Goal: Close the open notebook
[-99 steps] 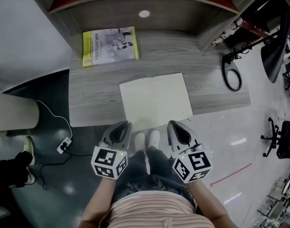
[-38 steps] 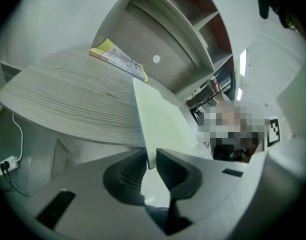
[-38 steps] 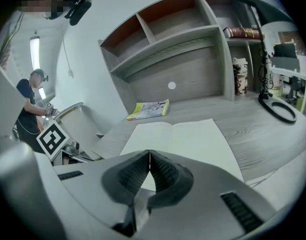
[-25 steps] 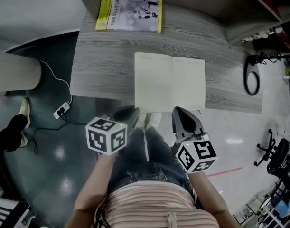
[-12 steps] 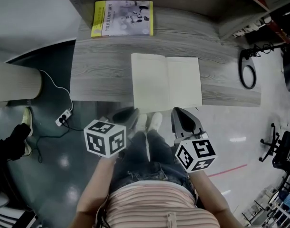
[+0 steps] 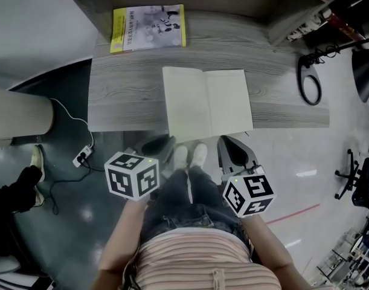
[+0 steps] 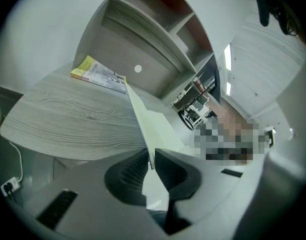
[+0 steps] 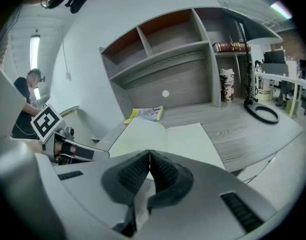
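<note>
Status: closing not begun, in my judgement. Notebook lies open and flat at desk front edge.

Left gripper: jaws nearly together, slim gap lined on notebook's near-left corner; I can't confirm a pinch.

Right gripper: jaws together, empty.

Remaining: lift one half, fold over.

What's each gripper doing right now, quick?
Left gripper: closed on the near edge of the open notebook.
Right gripper: closed, holding nothing.
</note>
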Motion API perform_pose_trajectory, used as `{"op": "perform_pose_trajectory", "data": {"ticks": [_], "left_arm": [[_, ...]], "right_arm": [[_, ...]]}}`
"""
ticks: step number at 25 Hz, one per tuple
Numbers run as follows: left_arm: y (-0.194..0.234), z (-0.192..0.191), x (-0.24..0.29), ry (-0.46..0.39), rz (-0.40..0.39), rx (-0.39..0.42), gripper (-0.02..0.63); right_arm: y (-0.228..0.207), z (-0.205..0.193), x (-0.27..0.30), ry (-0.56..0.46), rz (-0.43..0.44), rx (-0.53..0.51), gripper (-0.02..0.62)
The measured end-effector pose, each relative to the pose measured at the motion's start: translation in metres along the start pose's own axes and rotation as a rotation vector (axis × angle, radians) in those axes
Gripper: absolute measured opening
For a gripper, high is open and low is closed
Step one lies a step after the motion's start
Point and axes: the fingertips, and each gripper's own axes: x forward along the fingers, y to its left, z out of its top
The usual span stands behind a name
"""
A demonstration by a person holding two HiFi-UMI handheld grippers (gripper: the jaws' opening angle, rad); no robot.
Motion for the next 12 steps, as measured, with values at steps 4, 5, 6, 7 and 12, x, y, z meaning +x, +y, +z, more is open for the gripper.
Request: {"op": "perform_pose_trajectory", "data": {"ticks": [4,5,6,7,12], "left_arm": [[-0.006,0.004,-0.001,-0.002,-0.011,0.014,0.048],[-0.008,0.006,-0.001,-0.004,-0.014,0.017,0.048],[-0.010,0.008,0.000,-0.006,-0.018,0.021,0.046],[-0.012,0.009,0.000,-0.007,-0.020,0.025,0.046],[-0.017,0.013,0.000,-0.007,-0.030,0.043,0.046]], "right_arm": [[-0.002,0.001,-0.004,-0.011,-0.009,0.003,0.009],[-0.003,0.002,-0.005,-0.014,-0.012,0.004,0.008],[-0.004,0.002,-0.006,-0.017,-0.016,0.005,0.009],[-0.005,0.002,-0.007,-0.019,-0.020,0.006,0.008],[-0.009,0.001,-0.013,-0.026,-0.038,0.016,0.009]]}}
